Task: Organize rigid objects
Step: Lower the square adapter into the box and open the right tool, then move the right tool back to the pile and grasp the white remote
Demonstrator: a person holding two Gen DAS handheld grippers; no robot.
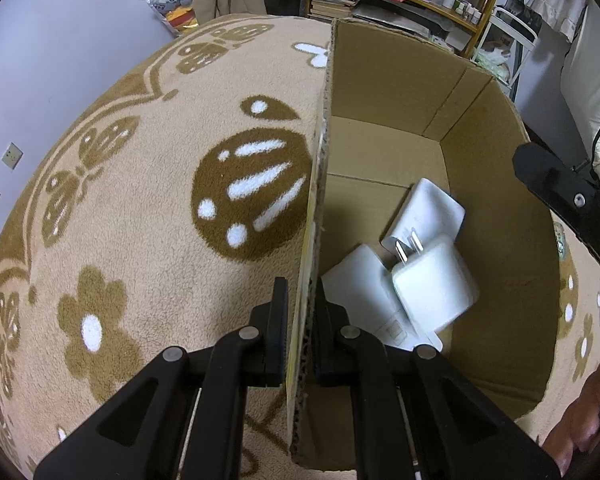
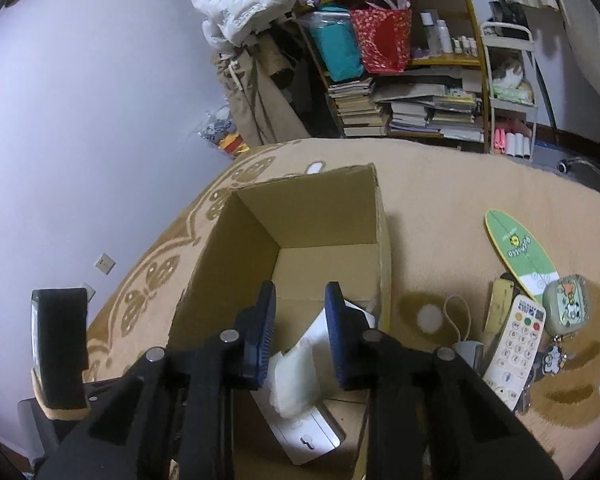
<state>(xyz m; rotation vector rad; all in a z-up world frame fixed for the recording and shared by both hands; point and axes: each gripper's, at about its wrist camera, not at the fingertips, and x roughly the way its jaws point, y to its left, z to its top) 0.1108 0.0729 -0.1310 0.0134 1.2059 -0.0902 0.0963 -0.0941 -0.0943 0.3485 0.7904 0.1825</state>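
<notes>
An open cardboard box [image 1: 384, 92] stands on the patterned blanket. Inside lie several white chargers and adapters [image 1: 432, 284], one with its prongs up. My left gripper [image 1: 302, 296] is shut on the box's left wall [image 1: 320, 152], one finger outside and one inside. In the right wrist view the box [image 2: 312, 208] sits below my right gripper [image 2: 300, 300], which is open and empty above the white chargers [image 2: 296, 376]. A white remote [image 2: 514, 352], a green case [image 2: 568, 304] and a green oval card [image 2: 520, 248] lie on the blanket to the right of the box.
A beige blanket with brown flowers [image 1: 140, 200] covers the surface. A keychain [image 2: 554, 354], a white cord loop [image 2: 456, 316] and a gold item [image 2: 498, 304] lie by the remote. Cluttered shelves with books and bags [image 2: 400, 80] stand behind.
</notes>
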